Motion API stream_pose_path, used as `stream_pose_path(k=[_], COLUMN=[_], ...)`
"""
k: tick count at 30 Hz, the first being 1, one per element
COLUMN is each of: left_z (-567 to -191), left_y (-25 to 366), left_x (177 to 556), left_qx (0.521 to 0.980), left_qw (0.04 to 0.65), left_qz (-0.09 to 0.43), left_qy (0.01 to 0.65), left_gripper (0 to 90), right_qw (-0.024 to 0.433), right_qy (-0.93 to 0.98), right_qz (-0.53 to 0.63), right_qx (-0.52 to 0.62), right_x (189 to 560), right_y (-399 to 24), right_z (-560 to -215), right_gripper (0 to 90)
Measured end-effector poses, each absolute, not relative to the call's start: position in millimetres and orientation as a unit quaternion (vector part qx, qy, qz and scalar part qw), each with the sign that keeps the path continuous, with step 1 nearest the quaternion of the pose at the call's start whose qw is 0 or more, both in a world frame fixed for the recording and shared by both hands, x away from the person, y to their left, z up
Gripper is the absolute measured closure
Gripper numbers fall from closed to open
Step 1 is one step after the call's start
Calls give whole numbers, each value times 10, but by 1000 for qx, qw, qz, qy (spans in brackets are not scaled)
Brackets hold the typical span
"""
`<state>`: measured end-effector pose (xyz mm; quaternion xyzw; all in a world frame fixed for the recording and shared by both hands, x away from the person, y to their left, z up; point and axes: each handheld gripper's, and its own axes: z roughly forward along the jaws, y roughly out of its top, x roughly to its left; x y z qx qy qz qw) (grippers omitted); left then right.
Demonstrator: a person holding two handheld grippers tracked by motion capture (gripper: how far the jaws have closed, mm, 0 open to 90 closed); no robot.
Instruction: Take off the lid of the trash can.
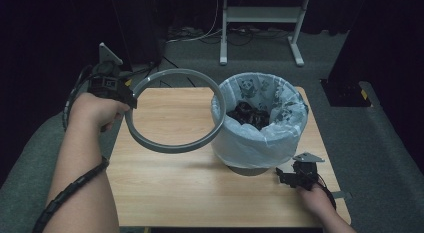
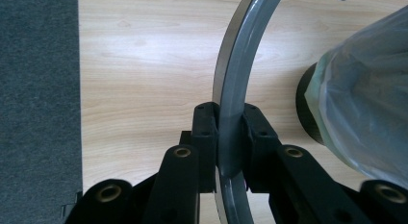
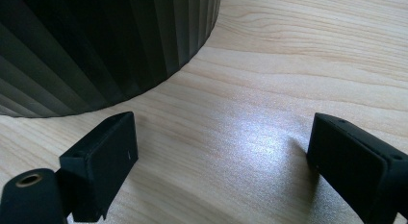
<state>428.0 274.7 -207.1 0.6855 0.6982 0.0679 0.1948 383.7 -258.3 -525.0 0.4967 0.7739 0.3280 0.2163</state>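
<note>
**Left gripper pinching the grey ring beside the bin**

Your left gripper (image 1: 131, 98) has its jaws pressed on the grey ring (image 1: 172, 146), clamping the band at its left edge. In the left gripper view the ring (image 2: 235, 80) runs straight up from between the two black pads (image 2: 206, 132), one pad on each face of the band, with no gap showing. Seen from above, the ring hangs tilted over the left half of the table (image 1: 165, 193), off the wood, stretching rightward from your gripper. Its right edge reaches the bin (image 1: 260, 118), at or just beside the white bag (image 1: 250, 143) that lines it; whether they touch you cannot tell. The bin stands on the right half of the table, with dark stuff inside the bag.

Your right gripper (image 1: 286, 177) sits low at the near right of the table, close to the foot of the bin. Its jaws are spread wide with only bare wood between them, and the bin's ribbed dark wall (image 3: 96, 46) stands just beyond the left jaw.
</note>
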Motion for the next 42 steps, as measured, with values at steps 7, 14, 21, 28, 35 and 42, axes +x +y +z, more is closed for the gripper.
stream_pose_path(k=[7,14,21,28,35,42], left_z=[-2124,-2160,-2214,-2293,-2424,-2616], left_y=[2912,3074,3210,3314,3360,3351], left_x=[4220,4157,4100,4054,4048,4067], left_qx=[676,666,659,656,658,660], left_qw=[198,201,201,203,199,192], left_qz=[66,69,73,78,83,76], left_qy=[707,715,721,723,721,722], left_gripper=[783,783,783,782,783,782], right_qw=[217,217,217,218,218,218], right_qy=[774,774,774,773,773,773], right_qz=[328,328,327,329,329,329], right_qx=[497,496,496,497,497,497], right_x=[3837,3838,3837,3837,3838,3837], right_y=[-2584,-2585,-2585,-2582,-2582,-2582], right_z=[-5250,-5250,-5250,-5251,-5251,-5251], right_gripper=[101,101,101,101,101,101])
